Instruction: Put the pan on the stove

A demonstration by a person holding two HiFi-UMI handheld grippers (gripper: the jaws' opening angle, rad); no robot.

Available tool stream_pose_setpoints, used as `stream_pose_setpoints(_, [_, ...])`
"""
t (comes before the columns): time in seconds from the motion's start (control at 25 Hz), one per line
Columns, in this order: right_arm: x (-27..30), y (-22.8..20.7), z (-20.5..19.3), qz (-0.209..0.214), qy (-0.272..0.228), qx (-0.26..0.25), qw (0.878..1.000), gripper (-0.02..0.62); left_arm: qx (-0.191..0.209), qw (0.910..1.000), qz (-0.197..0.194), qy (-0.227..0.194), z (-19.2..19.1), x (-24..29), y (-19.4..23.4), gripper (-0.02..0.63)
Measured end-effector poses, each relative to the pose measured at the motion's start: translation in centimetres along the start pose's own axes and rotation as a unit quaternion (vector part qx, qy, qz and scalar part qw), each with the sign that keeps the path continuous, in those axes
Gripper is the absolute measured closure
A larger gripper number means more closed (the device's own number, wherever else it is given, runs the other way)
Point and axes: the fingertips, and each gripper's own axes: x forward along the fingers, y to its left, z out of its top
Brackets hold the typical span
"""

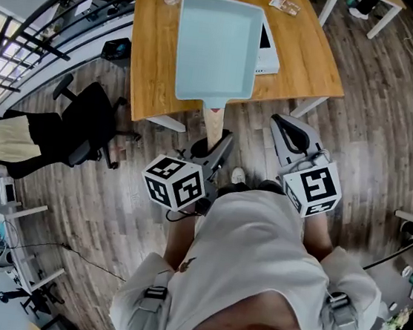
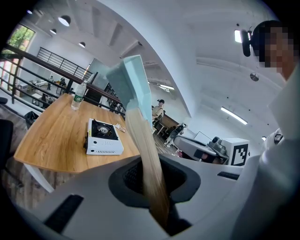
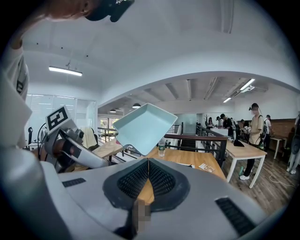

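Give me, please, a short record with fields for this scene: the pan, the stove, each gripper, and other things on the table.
pan: light blue rectangular pan with a wooden handle, held up in the air, not on the stove
stove: white single-burner portable stove, standing on the wooden table
left gripper: shut on the pan's handle
right gripper: shut, nothing between the jaws
other: clear plastic bottle upright on the table
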Motion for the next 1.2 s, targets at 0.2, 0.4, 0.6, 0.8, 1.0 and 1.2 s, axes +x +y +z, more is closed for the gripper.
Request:
stream_pose_setpoints(0.2, [0.8, 0.0, 0.4, -0.008, 0.000, 0.005, 1.000, 0.574, 0.001, 1.0000, -0.005, 0.002, 0.9, 0.3, 0.9, 0.549])
stream_pose_setpoints(0.4, [1.4, -1.0, 0.5, -0.012, 0.001, 0.005, 1.000, 0.574, -0.002, 1.0000, -0.008, 0.003, 1.6, 1.1, 1.4, 0.549])
stream_pose_setpoints(0.6, [2.2, -2.2, 0.2, -0.002, -0.001, 0.007, 1.000, 0.574, -0.001, 1.0000, -0.001, 0.004, 2.1, 2.5, 1.5, 0.549])
stream_pose_setpoints(0.8, [3.8, -3.5, 0.6, 0.013, -0.001, 0.008, 1.000, 0.574, -0.006, 1.0000, 0.007, 0.004, 2.9, 3.9, 2.0, 0.549])
stream_pose_setpoints(1.0, [5.2, -5.6, 1.0, 0.022, -0.004, 0.006, 1.000, 0.574, -0.008, 0.9999, 0.014, 0.001, 4.1, 5.6, 2.4, 0.549])
stream_pose_setpoints(1.2, [6.7, -7.5, 1.0, 0.032, -0.002, 0.007, 0.999, 0.574, -0.010, 0.9996, 0.025, -0.003, 5.3, 7.3, 3.1, 0.549])
